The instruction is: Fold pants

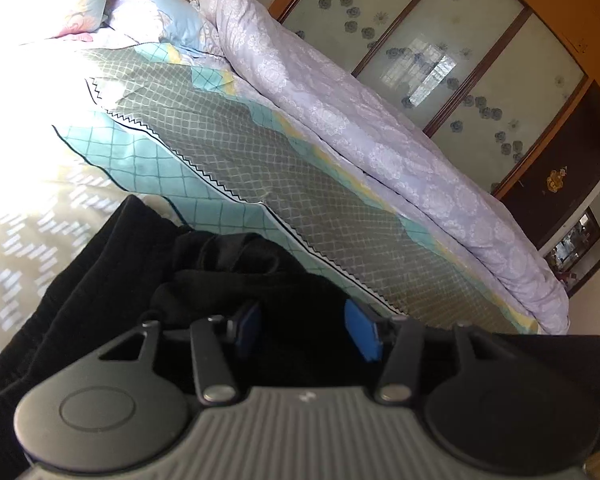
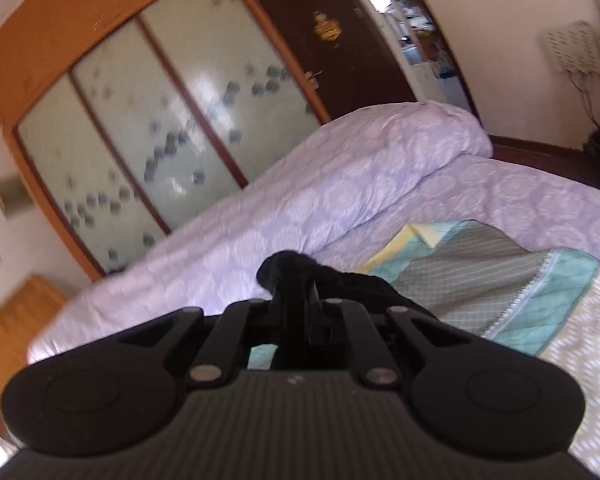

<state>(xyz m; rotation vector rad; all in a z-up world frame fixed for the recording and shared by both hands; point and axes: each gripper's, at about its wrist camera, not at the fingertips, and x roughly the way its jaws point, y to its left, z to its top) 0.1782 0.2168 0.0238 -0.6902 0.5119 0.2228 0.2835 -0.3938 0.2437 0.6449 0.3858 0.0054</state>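
Black pants (image 1: 100,280) lie bunched on the patterned bed cover (image 1: 220,132), directly under and ahead of my left gripper (image 1: 306,326). Its blue pads (image 1: 364,332) stand apart over the dark cloth without pressing on it, so it is open. In the right wrist view my right gripper (image 2: 296,280) is shut, its black fingers pinching a bunch of the pants (image 2: 356,280). That pinched cloth is lifted above the bed and trails away to the right. The view is blurred.
A rolled lilac duvet (image 1: 340,100) runs along the far side of the bed, with pillows (image 1: 152,20) at the head. Behind stand a wardrobe with frosted sliding doors (image 2: 160,120) and a dark door (image 2: 324,40). A wooden nightstand (image 2: 16,320) is at left.
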